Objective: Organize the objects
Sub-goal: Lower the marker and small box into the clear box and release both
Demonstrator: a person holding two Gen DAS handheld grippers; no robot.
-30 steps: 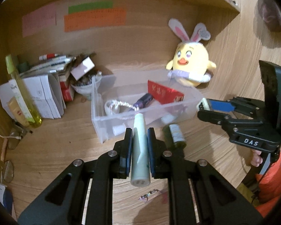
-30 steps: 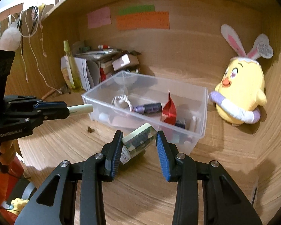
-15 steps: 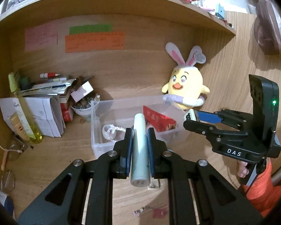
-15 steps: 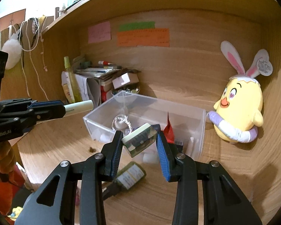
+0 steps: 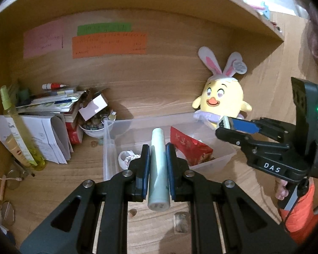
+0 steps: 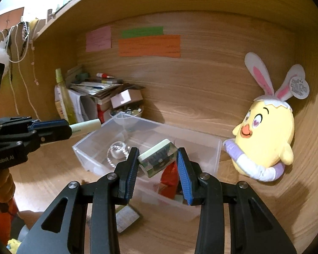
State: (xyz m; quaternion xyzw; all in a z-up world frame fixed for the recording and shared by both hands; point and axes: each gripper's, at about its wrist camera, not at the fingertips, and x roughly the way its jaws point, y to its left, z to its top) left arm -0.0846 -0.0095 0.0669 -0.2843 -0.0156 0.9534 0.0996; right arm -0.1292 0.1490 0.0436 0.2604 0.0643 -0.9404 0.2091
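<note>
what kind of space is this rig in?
Likely a home desk nook under a shelf: sticky notes on the wood back panel, piled papers, a plush chick, and a clear bin of small items.

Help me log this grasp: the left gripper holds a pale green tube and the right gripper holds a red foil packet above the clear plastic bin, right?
Not quite. In the right wrist view, the right gripper holds a small green-patterned block with a cream edge; the red foil packet lies inside the clear plastic bin. The left gripper does hold the pale green tube.
</note>
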